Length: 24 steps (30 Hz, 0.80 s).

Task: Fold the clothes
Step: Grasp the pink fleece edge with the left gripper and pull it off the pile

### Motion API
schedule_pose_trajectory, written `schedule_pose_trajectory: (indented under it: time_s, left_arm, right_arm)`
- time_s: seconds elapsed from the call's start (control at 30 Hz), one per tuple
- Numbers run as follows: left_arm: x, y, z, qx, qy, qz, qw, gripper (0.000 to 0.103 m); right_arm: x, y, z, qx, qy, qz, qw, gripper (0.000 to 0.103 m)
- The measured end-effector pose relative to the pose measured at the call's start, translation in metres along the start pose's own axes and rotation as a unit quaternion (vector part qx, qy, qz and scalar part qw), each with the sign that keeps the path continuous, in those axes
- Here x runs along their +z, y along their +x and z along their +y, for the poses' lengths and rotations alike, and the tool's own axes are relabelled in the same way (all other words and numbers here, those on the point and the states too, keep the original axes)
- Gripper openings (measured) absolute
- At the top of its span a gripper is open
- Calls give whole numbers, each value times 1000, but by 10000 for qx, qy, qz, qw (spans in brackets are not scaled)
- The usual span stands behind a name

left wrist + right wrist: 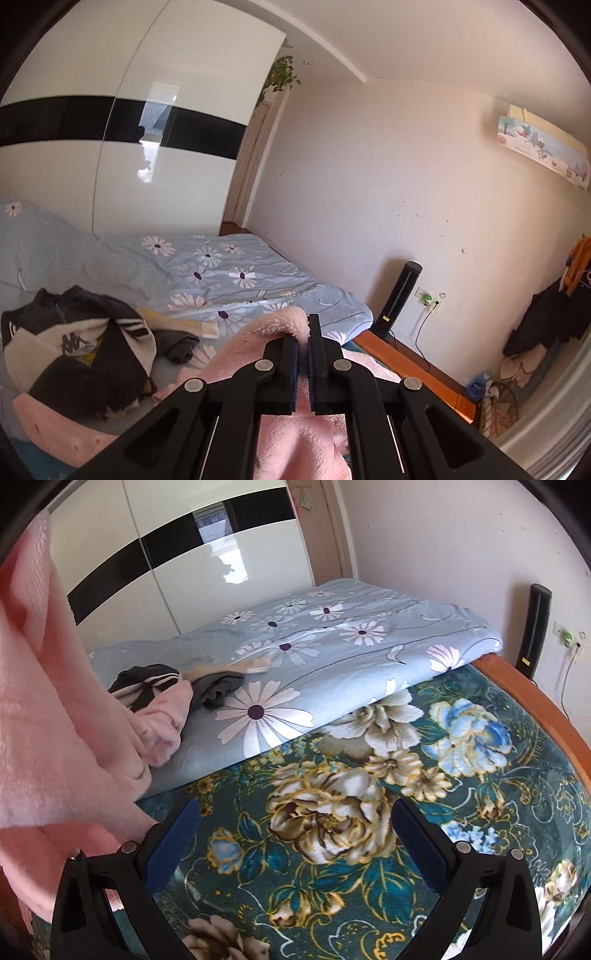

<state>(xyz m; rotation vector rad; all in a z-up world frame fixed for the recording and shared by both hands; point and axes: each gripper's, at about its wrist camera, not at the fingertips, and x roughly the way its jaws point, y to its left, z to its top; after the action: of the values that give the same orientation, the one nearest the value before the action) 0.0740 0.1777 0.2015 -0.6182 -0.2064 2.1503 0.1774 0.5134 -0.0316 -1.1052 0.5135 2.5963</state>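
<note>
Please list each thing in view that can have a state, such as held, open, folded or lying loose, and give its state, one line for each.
left gripper: shut on the pink fleece garment
pink fleece garment: lifted, hanging, not folded
right gripper: open, nothing between its fingers
dark striped clothes: loose heap on the bed, unfolded
daisy quilt: spread, its edge lying over the floral blanket
floral blanket: spread flat
wardrobe doors: closed

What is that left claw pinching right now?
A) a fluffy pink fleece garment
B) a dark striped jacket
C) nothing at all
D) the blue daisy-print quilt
A: in the left wrist view the left claw is shut with a fold of the fluffy pink fleece garment caught between its pads, while the dark striped jacket lies apart on the bed.
</note>
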Motion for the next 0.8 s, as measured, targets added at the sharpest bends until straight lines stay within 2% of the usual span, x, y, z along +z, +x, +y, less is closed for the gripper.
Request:
schedule_pose_trajectory:
  time_s: [0.13,0.23,0.3,0.4,0.53,0.63,0.7,0.8]
  left_arm:
    - [-62,-15,53,649,-272,563,9959,4]
    - [-117,-44,111,1323,-806,947,9834,4]
    - [-149,-75,150,1797,-1271,1028,9701,4]
    - [-188,-131,198,2447,-1870,1009,9460,4]
    - [-220,-192,241,3140,-2135,884,9209,4]
    - [-240,-228,269,3571,-2347,791,9006,4]
    - [-256,-242,288,3796,-2581,888,8840,4]
    - [-286,-249,309,3909,-2961,1110,8644,5]
  right_arm:
    - [-17,-7,-31,-192,238,150,9994,103]
    - [-28,-9,-39,-201,189,196,9994,103]
    - [-33,-7,-37,-85,110,240,9996,103]
    - [-39,-5,-26,333,6,206,9992,103]
    - [-39,-2,0,929,-6,133,9956,103]
    - [-38,1,21,1236,69,110,9923,103]
    - [-38,7,34,1278,190,164,9915,103]
    - [-41,20,54,1412,240,398,9889,103]
